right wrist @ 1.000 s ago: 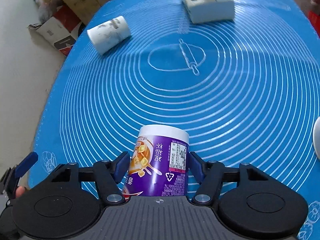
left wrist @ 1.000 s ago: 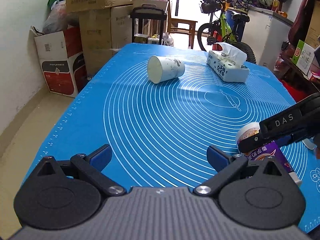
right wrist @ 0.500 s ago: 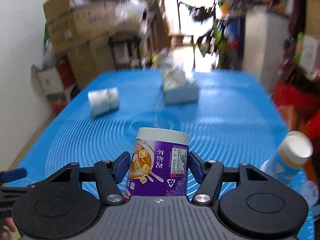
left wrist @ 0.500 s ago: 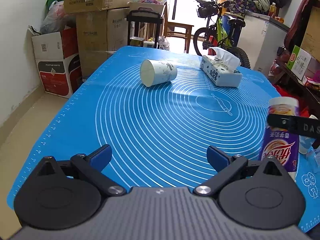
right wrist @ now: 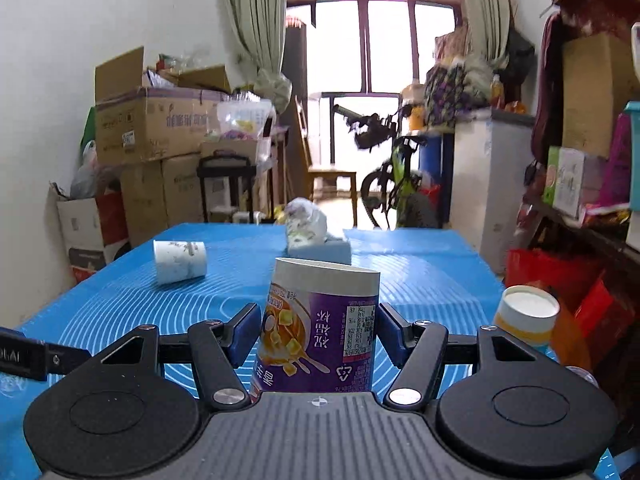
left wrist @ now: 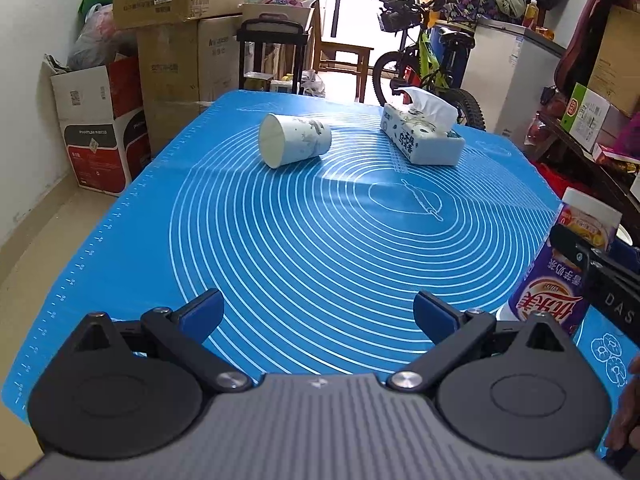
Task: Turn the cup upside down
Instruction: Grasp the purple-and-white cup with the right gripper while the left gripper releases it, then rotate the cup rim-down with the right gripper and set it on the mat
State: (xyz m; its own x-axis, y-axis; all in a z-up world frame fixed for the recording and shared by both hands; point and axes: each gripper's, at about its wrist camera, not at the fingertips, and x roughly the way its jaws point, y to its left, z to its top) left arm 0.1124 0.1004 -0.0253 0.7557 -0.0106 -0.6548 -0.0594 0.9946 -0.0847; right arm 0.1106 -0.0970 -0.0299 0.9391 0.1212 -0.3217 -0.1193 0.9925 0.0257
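Observation:
My right gripper (right wrist: 318,334) is shut on a purple cup (right wrist: 320,328) with a white base end up and upside-down print. The cup stands upside down at the blue mat's (left wrist: 304,240) near right; it also shows in the left wrist view (left wrist: 560,276), with the right gripper's fingers (left wrist: 580,256) around it. My left gripper (left wrist: 318,316) is open and empty, low over the mat's near edge. A white patterned cup (left wrist: 294,144) lies on its side at the far left, also in the right wrist view (right wrist: 180,261).
A tissue box (left wrist: 420,140) sits at the far right of the mat. An orange-banded white-topped container (right wrist: 526,314) stands near the right gripper. Cardboard boxes (left wrist: 160,40), a bicycle (left wrist: 424,60) and shelves surround the table.
The right gripper turned from pointing down at the mat to level, carrying the purple cup from lying to standing base-up. The left gripper stayed open and drew back slightly.

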